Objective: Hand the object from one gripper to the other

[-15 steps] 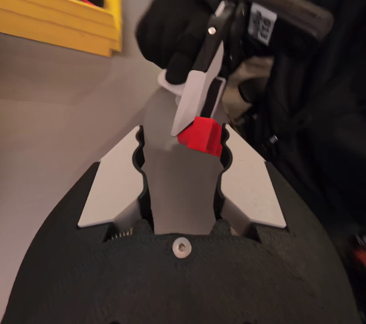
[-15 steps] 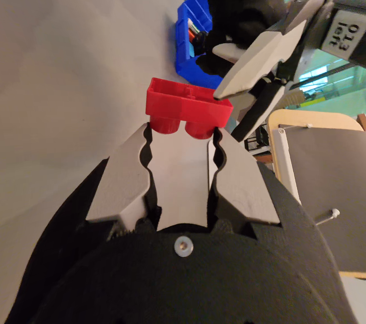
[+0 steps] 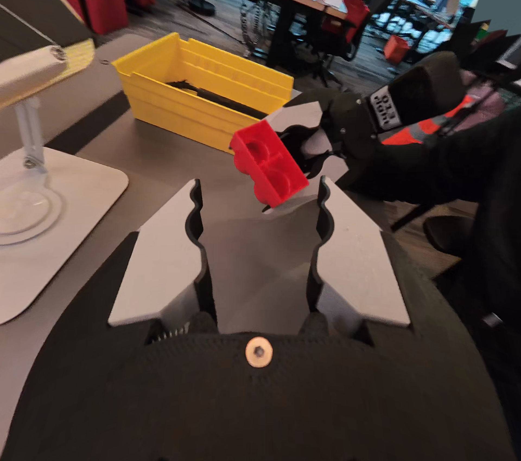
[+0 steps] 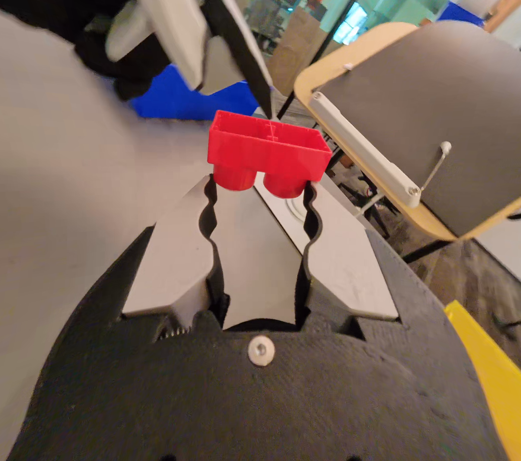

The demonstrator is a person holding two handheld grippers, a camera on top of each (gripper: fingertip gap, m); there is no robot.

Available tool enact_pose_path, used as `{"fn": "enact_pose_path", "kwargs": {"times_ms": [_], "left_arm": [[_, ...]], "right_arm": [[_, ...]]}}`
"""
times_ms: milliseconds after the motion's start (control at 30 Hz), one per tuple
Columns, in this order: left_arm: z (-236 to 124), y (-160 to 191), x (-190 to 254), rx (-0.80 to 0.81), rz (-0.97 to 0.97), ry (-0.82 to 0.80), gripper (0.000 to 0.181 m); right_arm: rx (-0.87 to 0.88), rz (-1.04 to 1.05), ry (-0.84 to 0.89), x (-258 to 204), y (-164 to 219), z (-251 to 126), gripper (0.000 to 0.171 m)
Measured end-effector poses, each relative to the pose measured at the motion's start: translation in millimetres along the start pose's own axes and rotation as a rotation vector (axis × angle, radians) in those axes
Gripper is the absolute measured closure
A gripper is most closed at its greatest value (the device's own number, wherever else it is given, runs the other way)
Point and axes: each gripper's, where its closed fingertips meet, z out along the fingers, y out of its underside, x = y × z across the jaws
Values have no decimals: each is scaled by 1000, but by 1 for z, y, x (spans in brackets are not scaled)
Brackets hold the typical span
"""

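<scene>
Grey tabletop [image 3: 169,154], yellow bin [image 3: 203,98] behind. Right gripper [image 4: 260,185] clamped on red two-stud brick [image 4: 267,148] by its studs; left gripper [image 3: 259,188] fingers spread apart, empty.

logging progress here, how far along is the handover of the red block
Done: the red block is off the table, held by its two studs in the right gripper. In hand: the left gripper is open, the block just beyond its fingers. Left: close on the block, then release the right.
</scene>
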Motion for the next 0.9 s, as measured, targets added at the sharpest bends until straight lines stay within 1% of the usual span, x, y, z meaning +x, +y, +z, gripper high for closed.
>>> {"fn": "enact_pose_path", "kwargs": {"times_ms": [100, 200, 367, 433, 567, 633, 700, 867, 900], "left_arm": [[9, 5, -6, 45, 7, -130, 99], [18, 5, -12, 104, -6, -244, 99], [27, 0, -21, 174, 30, -400, 105], [28, -6, -20, 218, 48, -429, 111], [35, -8, -23, 239, 53, -453, 123], [37, -7, -22, 252, 52, -444, 138], [36, -9, -22, 269, 65, -450, 146], [33, -9, -22, 258, 101, -456, 147], [30, -10, -22, 262, 99, -444, 147]], "right_arm": [[9, 109, 96, 16, 5, 2, 111], [-13, 85, 179, 22, 8, 4, 110], [1, 193, 232, 27, 8, 9, 111], [5, 209, 240, 25, 8, 11, 111], [25, 277, 236, 22, 6, 15, 111], [30, 279, 243, 21, 5, 16, 111], [34, 290, 244, 20, 4, 16, 110], [52, 291, 216, 17, 2, 18, 111], [63, 286, 193, 15, 0, 18, 104]]}}
